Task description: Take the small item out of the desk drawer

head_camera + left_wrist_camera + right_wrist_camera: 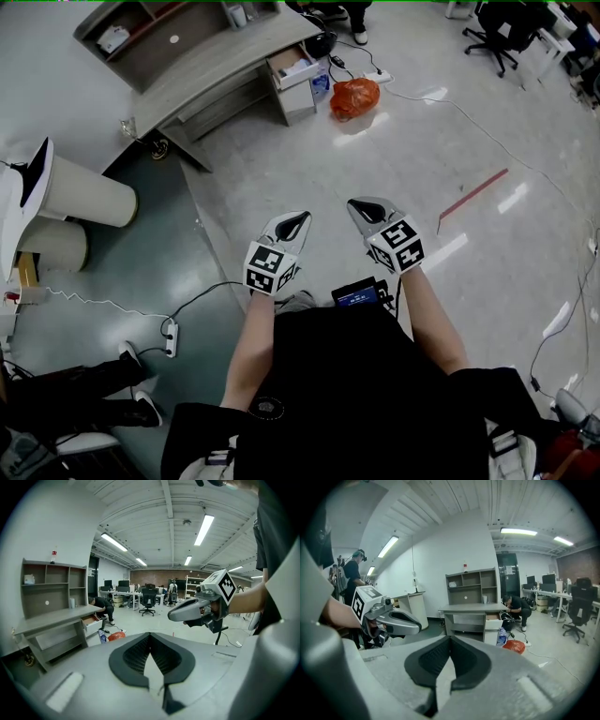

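Note:
The grey desk (202, 66) stands far off at the top of the head view, its drawer (296, 67) pulled open with pale contents that I cannot make out. Both grippers hang in the air over the floor, well short of the desk. My left gripper (298, 218) and my right gripper (366, 208) are shut with nothing between their jaws. The left gripper view shows the desk (51, 618) and drawer (91, 619) at left, with the right gripper (176, 615) ahead. In the right gripper view the desk (471, 607) and drawer (493, 618) lie ahead, the left gripper (415, 626) at left.
A person (515, 605) crouches beside the open drawer. An orange bag (354, 97) and a blue item (321, 84) lie on the floor by the desk. White round bins (89, 192) stand at left. Cables and a power strip (171, 337) cross the floor, and red tape (472, 197) marks it.

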The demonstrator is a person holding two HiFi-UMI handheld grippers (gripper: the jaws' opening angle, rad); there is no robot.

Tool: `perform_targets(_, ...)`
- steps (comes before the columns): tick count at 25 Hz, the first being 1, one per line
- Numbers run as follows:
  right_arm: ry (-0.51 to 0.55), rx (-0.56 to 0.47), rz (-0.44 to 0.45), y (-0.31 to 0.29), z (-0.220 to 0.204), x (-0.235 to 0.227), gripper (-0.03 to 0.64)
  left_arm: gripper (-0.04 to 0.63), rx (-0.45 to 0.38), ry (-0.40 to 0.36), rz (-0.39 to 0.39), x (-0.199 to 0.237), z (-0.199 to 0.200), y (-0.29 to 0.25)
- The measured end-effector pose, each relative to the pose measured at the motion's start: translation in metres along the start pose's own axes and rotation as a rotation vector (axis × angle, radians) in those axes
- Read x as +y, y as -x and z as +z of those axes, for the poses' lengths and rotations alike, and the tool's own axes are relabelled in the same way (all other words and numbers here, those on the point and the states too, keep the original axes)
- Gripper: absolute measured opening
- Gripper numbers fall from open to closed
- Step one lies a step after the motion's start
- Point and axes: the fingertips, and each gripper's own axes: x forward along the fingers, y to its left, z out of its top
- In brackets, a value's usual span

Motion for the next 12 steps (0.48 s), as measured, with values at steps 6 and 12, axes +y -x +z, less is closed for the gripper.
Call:
perform_targets(6,-0.017,-0.001,0.007,0.004,-0.008,-0.005,-0.002,0.000,0.021,0.005,0.006,-0.006,-0.008,-0.006)
perform_targets(12,-0.027,0.006,-0.003,-0.010,-0.008,-0.013,-0.002,0.000,0.016,0.015,-0.009,0.006,-0.012,-0.016)
